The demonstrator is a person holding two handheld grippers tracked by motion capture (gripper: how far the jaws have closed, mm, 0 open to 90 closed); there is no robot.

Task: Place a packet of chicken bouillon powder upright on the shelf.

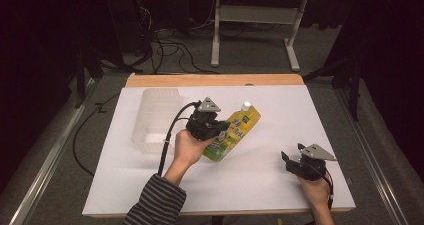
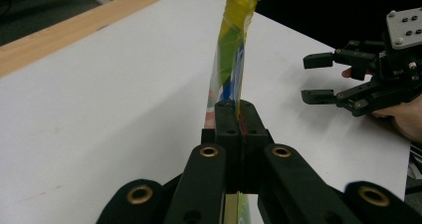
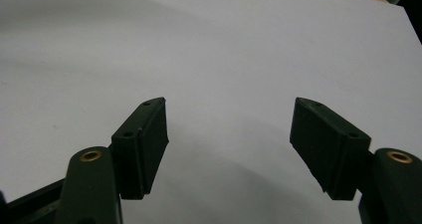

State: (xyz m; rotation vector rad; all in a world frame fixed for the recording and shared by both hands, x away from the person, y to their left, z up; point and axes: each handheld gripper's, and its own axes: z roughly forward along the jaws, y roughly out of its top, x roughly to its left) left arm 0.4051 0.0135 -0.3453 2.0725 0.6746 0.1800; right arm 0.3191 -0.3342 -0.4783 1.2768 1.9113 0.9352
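In the high view the right gripper [image 1: 289,161] sits nearest, at about 4 o'clock on the white counter [image 1: 260,175], resting in the person's right hand [image 1: 316,187]. Its fingers [image 3: 144,144] stand wide open with nothing between them, only bare counter beneath.

Farther in, near the centre, the left gripper [image 1: 220,132] is held in the left hand [image 1: 187,147], a striped sleeve [image 1: 157,202] trailing toward 6 o'clock. Its fingers [image 2: 226,124] are closed tight on the lower end of a yellow-green pouch [image 1: 232,132]. The pouch is a flat refill pack with a white cap [image 1: 245,105]; it slants from the gripper toward 1 o'clock, cap end farthest away.

At about 10 o'clock, just left of the left gripper, a clear plastic bin [image 1: 155,117] stands on the counter, apart from the pouch.
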